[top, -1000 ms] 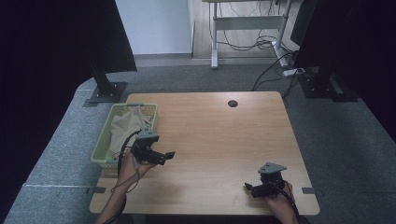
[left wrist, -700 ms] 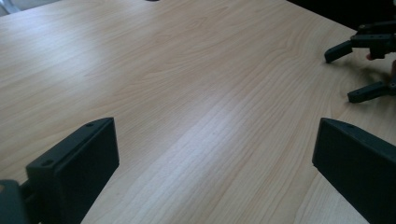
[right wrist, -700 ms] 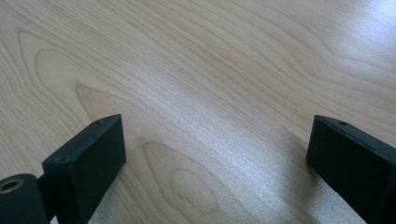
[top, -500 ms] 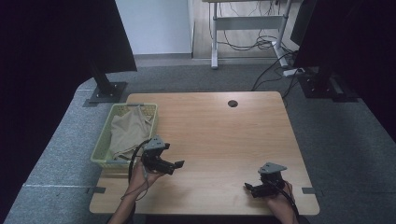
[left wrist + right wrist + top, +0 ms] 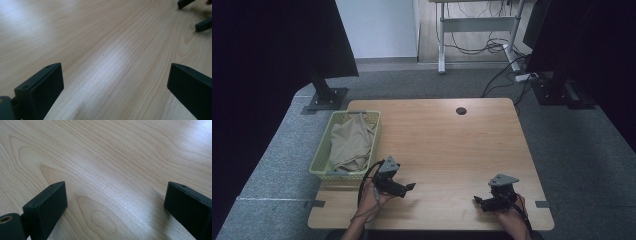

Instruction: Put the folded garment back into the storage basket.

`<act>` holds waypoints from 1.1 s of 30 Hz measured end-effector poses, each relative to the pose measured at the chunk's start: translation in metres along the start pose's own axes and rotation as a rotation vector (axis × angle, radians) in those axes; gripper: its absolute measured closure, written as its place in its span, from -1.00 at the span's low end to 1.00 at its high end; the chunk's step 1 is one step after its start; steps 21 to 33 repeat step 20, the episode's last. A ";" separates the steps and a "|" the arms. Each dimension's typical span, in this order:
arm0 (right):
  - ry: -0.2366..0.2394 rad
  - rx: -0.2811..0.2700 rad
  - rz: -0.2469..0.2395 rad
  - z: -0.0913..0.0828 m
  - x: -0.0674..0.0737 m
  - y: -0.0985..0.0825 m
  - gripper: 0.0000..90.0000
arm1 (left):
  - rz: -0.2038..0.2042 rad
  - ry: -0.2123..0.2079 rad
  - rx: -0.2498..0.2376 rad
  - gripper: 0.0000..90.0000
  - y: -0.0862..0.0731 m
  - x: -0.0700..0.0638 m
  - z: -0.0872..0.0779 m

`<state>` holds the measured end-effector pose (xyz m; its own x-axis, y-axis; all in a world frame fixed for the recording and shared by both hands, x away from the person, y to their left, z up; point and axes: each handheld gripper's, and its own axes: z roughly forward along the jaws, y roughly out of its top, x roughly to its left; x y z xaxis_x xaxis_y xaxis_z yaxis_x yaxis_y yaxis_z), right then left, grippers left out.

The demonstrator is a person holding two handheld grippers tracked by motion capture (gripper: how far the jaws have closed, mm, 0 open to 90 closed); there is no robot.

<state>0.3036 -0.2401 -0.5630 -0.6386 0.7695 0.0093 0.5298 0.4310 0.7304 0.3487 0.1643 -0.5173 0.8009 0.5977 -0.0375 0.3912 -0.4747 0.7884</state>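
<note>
The left gripper (image 5: 408, 187) hangs low over the near left part of the wooden bench (image 5: 447, 145), its jaws spread wide with nothing between them but bare wood grain in the left gripper view (image 5: 110, 82). It points toward the right side of the bench, and the tips of the other gripper's jaws show at the top right corner of that view. The right gripper (image 5: 478, 201) sits near the front right edge, held in the person's right hand (image 5: 508, 216), jaws likewise wide apart and empty (image 5: 115, 205) (pale wood runs between them). Just beside the left gripper, at the bench's left edge, stands a light green basket (image 5: 323, 161) with a beige cloth (image 5: 349, 142) crumpled inside it.
</note>
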 end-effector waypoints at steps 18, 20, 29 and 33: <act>0.002 0.000 -0.002 0.000 0.000 0.000 -0.90 | 0.020 0.062 0.120 -0.97 -0.030 -0.004 0.026; 0.002 0.000 -0.002 0.000 0.000 0.000 -0.90 | 0.014 0.069 0.118 -0.95 -0.030 -0.004 0.025; 0.002 0.000 -0.002 0.000 0.000 0.000 -0.90 | 0.014 0.069 0.118 -0.95 -0.030 -0.004 0.025; 0.002 0.000 -0.002 0.000 0.000 0.000 -0.90 | 0.014 0.069 0.118 -0.95 -0.030 -0.004 0.025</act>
